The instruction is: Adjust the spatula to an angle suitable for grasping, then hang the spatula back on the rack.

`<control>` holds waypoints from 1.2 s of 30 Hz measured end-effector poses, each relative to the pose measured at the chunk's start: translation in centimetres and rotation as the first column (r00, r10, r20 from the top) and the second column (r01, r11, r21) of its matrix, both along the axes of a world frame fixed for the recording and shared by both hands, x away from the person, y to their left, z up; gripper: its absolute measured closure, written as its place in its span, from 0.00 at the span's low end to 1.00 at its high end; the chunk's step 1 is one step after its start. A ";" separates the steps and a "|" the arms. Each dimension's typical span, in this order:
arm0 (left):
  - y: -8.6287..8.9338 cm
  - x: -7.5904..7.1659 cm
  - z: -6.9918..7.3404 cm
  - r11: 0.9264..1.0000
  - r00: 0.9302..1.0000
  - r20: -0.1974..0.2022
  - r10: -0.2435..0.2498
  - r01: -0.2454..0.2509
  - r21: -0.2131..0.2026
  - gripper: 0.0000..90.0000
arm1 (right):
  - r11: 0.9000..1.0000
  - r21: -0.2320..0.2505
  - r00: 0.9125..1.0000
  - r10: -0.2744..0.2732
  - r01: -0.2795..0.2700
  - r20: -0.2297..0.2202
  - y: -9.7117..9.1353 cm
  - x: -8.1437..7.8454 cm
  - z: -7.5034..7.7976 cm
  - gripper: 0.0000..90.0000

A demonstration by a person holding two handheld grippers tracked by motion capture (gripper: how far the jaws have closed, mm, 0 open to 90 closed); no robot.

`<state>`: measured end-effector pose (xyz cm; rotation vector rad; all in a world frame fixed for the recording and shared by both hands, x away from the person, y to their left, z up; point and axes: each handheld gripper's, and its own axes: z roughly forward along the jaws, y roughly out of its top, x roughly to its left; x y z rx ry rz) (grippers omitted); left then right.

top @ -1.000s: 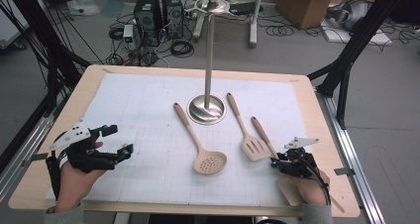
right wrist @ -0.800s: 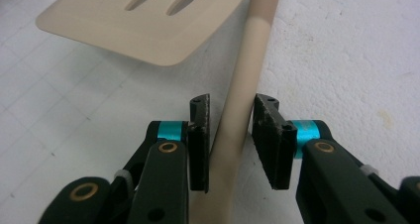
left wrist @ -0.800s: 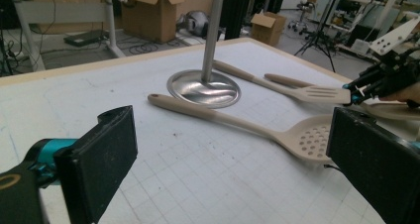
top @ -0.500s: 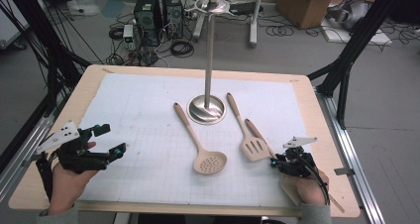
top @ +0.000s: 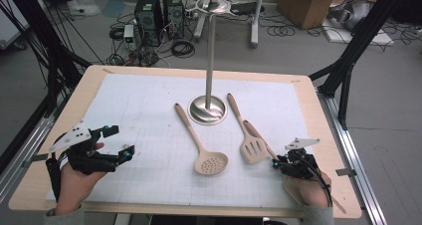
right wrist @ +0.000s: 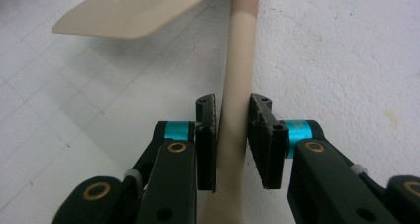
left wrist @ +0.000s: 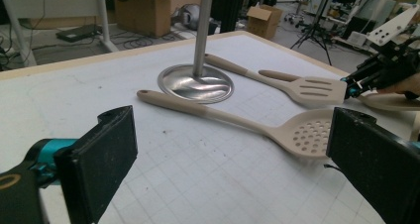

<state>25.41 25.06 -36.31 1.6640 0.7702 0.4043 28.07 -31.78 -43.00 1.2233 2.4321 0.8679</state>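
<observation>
My right gripper (top: 275, 164) sits at the front right of the table. Its jaws have just been closing, and its pads now press on the handle of a beige utensil (top: 259, 138) (right wrist: 240, 60) lying on the white mat. A beige slotted spatula (top: 252, 149) (right wrist: 133, 8) lies just left of that handle. A beige perforated spoon (top: 211, 163) (left wrist: 309, 135) lies nearer the middle, its handle pointing toward the metal stand (top: 207, 110) (left wrist: 195, 83). My left gripper (top: 120, 141) (left wrist: 237, 174) hovers open at the front left with nothing between its fingers.
The stand's tall pole (top: 211, 51) rises from a round base at the table's middle. The white gridded mat (top: 139, 110) covers most of the wooden tabletop (top: 328, 135). Computers, cables and cardboard boxes are on the floor behind the table.
My left gripper has shifted only slightly over the front left of the mat. My right hand has stayed at the utensil handle. The utensils have not moved.
</observation>
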 end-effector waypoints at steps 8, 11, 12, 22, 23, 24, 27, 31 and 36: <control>0.4 0.5 -0.1 1.000 1.000 -0.005 0.006 -0.006 -0.005 0.07 | 1.000 0.003 1.000 -0.015 0.015 -0.014 -0.3 -0.1 0.1 0.86; 0.8 0.4 0.2 1.000 1.000 0.004 0.017 -0.017 -0.013 0.07 | 1.000 0.005 1.000 -0.022 0.022 -0.018 -0.3 -0.1 0.1 0.86; 0.9 0.3 0.2 1.000 1.000 0.008 0.019 -0.019 -0.018 0.07 | 1.000 0.006 1.000 -0.026 0.026 -0.017 -0.2 -0.1 0.1 0.86; 0.8 0.2 0.5 1.000 1.000 0.018 0.009 -0.009 -0.025 0.07 | 0.999 -0.006 0.999 -0.040 0.040 -0.013 -0.3 -0.2 0.1 0.87; 0.8 0.2 0.5 1.000 1.000 0.016 0.009 -0.008 -0.025 0.07 | 0.999 -0.004 0.999 -0.044 0.044 -0.009 -0.4 -0.2 0.1 0.87; 0.9 0.2 0.5 1.000 1.000 0.016 0.009 -0.009 -0.025 0.07 | 0.999 -0.002 0.999 -0.048 0.048 -0.010 -0.6 -0.2 0.1 0.87; 0.8 0.1 0.5 1.000 1.000 0.019 0.010 -0.010 -0.026 0.07 | 0.997 0.000 0.997 -0.072 0.072 -0.010 -1.0 -0.3 0.2 0.87; 0.8 0.0 0.7 1.000 1.000 0.024 0.010 -0.009 -0.027 0.07 | 0.996 0.006 0.996 -0.093 0.093 -0.006 -1.4 -0.3 0.2 0.87; 0.8 0.1 0.7 1.000 1.000 0.022 0.010 -0.009 -0.025 0.07 | 0.994 0.014 0.994 -0.106 0.106 0.018 -2.0 -0.6 0.7 0.87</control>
